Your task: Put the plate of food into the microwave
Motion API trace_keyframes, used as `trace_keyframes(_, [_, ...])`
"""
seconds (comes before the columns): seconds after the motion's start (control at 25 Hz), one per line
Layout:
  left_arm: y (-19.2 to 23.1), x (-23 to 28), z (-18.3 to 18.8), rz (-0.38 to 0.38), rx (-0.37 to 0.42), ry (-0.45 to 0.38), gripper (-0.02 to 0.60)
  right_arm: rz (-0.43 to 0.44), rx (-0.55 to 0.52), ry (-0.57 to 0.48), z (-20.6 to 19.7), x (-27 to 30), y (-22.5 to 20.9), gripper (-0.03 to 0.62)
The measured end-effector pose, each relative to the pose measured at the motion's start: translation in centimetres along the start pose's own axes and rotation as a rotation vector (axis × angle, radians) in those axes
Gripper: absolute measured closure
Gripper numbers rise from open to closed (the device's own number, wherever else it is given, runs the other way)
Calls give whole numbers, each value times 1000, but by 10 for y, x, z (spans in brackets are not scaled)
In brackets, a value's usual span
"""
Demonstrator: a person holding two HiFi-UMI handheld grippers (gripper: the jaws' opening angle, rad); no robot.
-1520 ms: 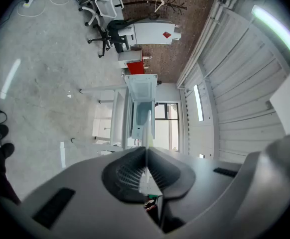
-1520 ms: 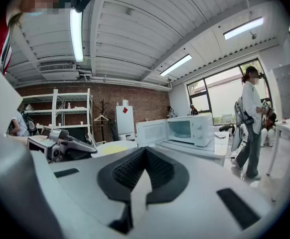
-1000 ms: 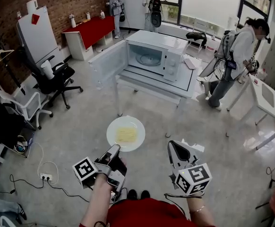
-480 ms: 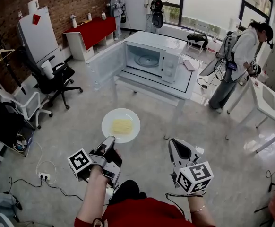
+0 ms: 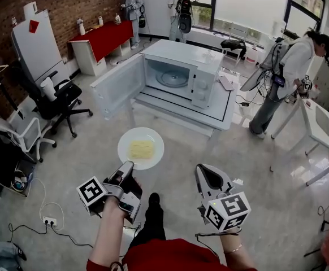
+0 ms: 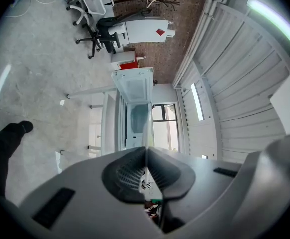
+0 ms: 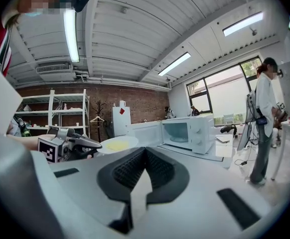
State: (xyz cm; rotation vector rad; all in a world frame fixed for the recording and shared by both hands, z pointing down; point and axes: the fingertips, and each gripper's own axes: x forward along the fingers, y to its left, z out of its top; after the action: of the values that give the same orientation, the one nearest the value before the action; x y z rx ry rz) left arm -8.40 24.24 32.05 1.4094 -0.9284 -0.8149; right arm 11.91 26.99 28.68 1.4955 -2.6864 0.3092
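- White round plate (image 5: 125, 145), yellow food (image 5: 142, 149) at its centre, held level, its near rim pinched by the left gripper (image 5: 128, 165).
- White microwave (image 5: 207, 72) on the counter (image 5: 221, 114), door (image 5: 116, 86) wide open.

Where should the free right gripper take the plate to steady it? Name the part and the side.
Take the bare right rim of the plate, coming in level from the right, one of the fingers above and one below. The plate is thin and flat, food fills its middle, and the left gripper pinches the near rim. The right gripper is shut: open it first.
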Motion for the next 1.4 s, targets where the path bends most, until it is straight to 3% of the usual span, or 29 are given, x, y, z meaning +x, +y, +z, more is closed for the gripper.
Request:
trace_keyframes(0.32, [3,116,73,4,13,68,558,-24,23,19,19,132,-44,582])
trace_keyframes(0.6, [-3,209,116,2,-10,150,558,-77,31,42,45,227,-81,582])
trace_keyframes(0.92, [6,266,136,11,-26,196,558,-128,41,88,48,273,-113,582])
trace_keyframes(1.4, [32,325,139,21,-46,199,558,-106,19,173,21,319,-150,582])
